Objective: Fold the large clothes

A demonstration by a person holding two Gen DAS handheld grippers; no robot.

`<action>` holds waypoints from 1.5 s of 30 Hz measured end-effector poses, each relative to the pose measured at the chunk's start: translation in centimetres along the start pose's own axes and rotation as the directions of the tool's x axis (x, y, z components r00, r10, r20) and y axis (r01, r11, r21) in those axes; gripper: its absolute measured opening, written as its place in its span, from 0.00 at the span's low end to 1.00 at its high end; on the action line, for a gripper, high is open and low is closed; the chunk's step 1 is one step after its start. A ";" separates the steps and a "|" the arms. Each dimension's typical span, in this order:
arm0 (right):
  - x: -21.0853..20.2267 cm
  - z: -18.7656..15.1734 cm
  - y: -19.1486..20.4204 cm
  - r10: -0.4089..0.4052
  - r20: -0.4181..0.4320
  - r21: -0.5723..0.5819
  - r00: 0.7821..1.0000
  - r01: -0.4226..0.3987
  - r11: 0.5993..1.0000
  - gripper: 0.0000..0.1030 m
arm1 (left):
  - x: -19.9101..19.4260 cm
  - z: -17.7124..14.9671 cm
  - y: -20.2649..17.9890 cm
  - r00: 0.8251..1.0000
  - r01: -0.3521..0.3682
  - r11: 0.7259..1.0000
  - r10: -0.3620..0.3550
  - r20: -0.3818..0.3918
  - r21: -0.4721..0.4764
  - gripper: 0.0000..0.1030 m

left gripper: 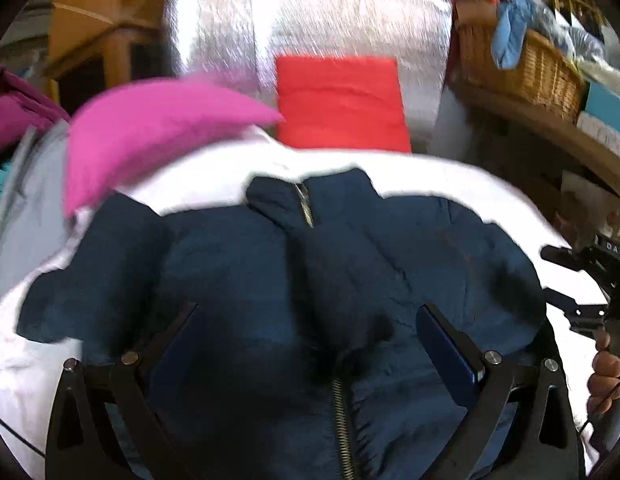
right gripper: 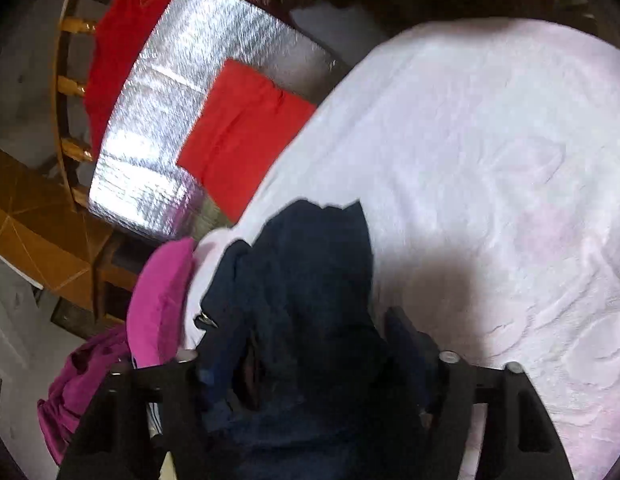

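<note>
navy jacket: matt quilted cloth, metal zip | mat: shiny crinkled foil | basket: woven wicker

A navy jacket lies front-up on a white cover, zip closed partway. The left gripper hovers above it, jaws spread, nothing between them. The right gripper (hand-held) enters at right. Beyond lie a pink cushion and red folded cloth.
</note>
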State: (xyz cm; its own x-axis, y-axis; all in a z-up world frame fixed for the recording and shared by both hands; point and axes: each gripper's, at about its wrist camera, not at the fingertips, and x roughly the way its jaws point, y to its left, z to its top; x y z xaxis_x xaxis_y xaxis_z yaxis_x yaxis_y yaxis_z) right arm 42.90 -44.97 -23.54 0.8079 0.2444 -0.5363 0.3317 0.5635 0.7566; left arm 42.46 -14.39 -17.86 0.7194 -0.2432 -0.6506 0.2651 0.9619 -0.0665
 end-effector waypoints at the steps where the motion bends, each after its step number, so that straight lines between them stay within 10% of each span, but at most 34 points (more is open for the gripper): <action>1: -0.1 0.2 -0.4 -0.016 -0.004 -0.011 1.000 0.016 1.000 0.65 | 0.7 -0.1 -0.1 1.000 0.001 1.000 -0.001 -0.024 -0.005 1.00; 3: 1.1 0.0 0.0 -0.065 -0.015 -0.043 0.998 0.065 0.997 0.53 | 1.6 -0.3 -0.2 0.999 0.015 1.000 -0.015 -0.051 -0.004 0.98; 9: 1.8 -0.1 -0.3 -0.117 -0.018 -0.062 0.993 0.115 0.991 0.30 | 4.3 -1.6 1.1 0.988 0.070 0.997 -0.074 -0.137 -0.032 0.39; 17: 0.4 -0.6 1.4 -0.203 0.044 -0.106 0.978 0.207 0.973 0.33 | 3.6 -2.1 4.4 0.970 0.051 0.984 -0.090 -0.227 -0.171 0.41; 20: -1.7 -1.3 3.7 -0.202 0.166 -0.174 0.965 0.230 0.957 0.60 | 2.5 -2.2 5.9 0.971 0.020 0.981 -0.065 -0.231 -0.192 0.42; 25: -0.1 -3.4 6.6 0.080 -0.002 -0.210 0.997 -0.079 0.974 0.66 | 0.1 -2.4 6.8 0.978 -0.031 0.988 -0.001 -0.209 -0.151 0.52; 35: 9.0 -7.4 6.0 0.333 -0.284 0.157 0.899 -0.299 0.941 0.72 | -3.0 -4.7 11.1 0.965 -0.176 0.978 0.150 -0.217 -0.108 0.70; 39: 7.3 -8.6 10.5 0.632 -0.281 0.183 0.722 -0.606 0.774 0.72 | -4.2 -5.0 13.9 0.964 -0.206 0.961 0.167 -0.206 -0.185 0.70; 41: 6.1 -9.0 12.2 0.677 -0.301 0.137 0.671 -0.672 0.727 0.72 | -4.8 -4.9 14.7 0.968 -0.197 0.953 0.152 -0.198 -0.230 0.70; 42: 5.6 -9.0 12.6 0.663 -0.310 0.100 0.681 -0.670 0.735 0.72 | -5.0 -4.9 14.7 0.972 -0.184 0.953 0.140 -0.191 -0.239 0.70; 45: 4.4 -7.6 11.3 0.503 -0.264 -0.022 0.823 -0.527 0.850 0.73 | -4.7 -4.4 13.5 0.977 -0.164 0.961 0.127 -0.170 -0.221 0.70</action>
State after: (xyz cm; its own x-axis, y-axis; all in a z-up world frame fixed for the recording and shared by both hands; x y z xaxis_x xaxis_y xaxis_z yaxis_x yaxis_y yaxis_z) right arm 46.46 -31.54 -20.23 0.7033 0.6928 -0.1592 -0.1540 0.3672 0.9173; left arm 39.87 0.30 -19.00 0.6277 -0.0939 -0.7728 -0.0052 0.9922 -0.1248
